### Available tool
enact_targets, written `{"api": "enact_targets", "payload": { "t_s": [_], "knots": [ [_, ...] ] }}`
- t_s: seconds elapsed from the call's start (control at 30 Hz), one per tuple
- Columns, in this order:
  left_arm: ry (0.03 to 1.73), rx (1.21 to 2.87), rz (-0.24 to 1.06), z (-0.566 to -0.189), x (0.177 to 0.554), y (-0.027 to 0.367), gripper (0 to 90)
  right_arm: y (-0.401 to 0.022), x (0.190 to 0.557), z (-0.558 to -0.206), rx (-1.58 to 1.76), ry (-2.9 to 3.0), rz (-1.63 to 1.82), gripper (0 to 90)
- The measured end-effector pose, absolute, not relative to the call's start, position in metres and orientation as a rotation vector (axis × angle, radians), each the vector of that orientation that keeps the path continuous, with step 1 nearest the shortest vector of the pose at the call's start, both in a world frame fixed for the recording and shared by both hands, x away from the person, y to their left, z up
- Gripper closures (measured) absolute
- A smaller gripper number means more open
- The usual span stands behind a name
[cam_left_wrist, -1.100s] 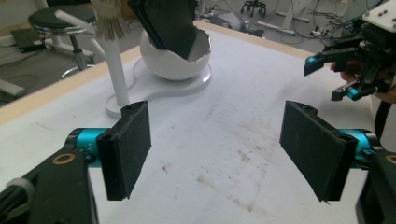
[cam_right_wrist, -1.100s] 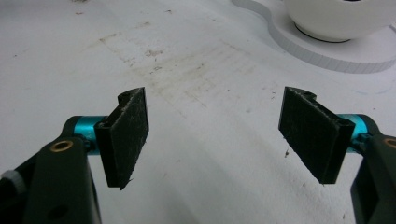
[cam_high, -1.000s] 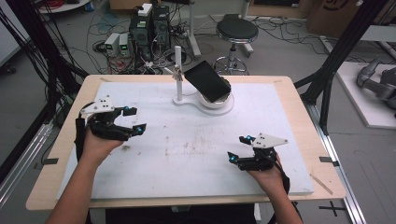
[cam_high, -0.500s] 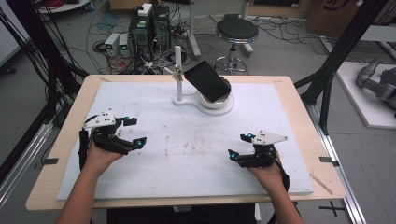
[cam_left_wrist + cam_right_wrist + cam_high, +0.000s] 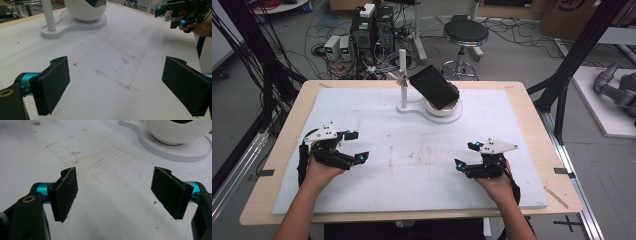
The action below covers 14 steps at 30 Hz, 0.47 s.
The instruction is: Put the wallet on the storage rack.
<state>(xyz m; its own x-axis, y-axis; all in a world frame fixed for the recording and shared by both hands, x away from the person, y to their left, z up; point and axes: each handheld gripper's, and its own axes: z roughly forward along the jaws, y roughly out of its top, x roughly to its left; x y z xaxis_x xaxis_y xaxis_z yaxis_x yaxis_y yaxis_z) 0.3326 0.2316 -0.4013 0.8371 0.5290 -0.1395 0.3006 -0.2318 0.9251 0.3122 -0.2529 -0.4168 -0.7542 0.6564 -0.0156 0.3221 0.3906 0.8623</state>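
My left gripper (image 5: 358, 146) rests low over the left side of the white mat (image 5: 412, 165). Its jaws have just been opening and stand open with nothing between them (image 5: 115, 87). My right gripper (image 5: 464, 155) sits open over the mat's right side, empty too (image 5: 115, 192). In the left gripper view the right gripper (image 5: 180, 15) shows far off at the top right. At the back middle stands a white base (image 5: 412, 107) with an upright post (image 5: 402, 75) and a white bowl (image 5: 85, 10). A black flat slab (image 5: 434, 87) leans tilted in the bowl.
The mat lies on a wooden table (image 5: 532, 115). Black frame posts (image 5: 572, 65) rise at the right and left. Beyond the far edge the floor holds a round stool (image 5: 465, 34), computer boxes (image 5: 372, 27) and many cables.
My left hand has sunk toward the mat and come a little nearer the front edge, and its jaws have spread wider. The right hand has stayed put.
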Motion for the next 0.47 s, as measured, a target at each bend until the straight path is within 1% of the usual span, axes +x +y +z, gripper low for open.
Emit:
{"api": "enact_targets", "payload": {
  "t_s": [0.47],
  "knots": [
    [0.644, 1.852, 0.246, -0.4039, 0.3347, 0.2296, 7.8, -0.2527, 0.3136, -0.4173, 0.834, 2.309, 1.315, 21.9]
  ]
}}
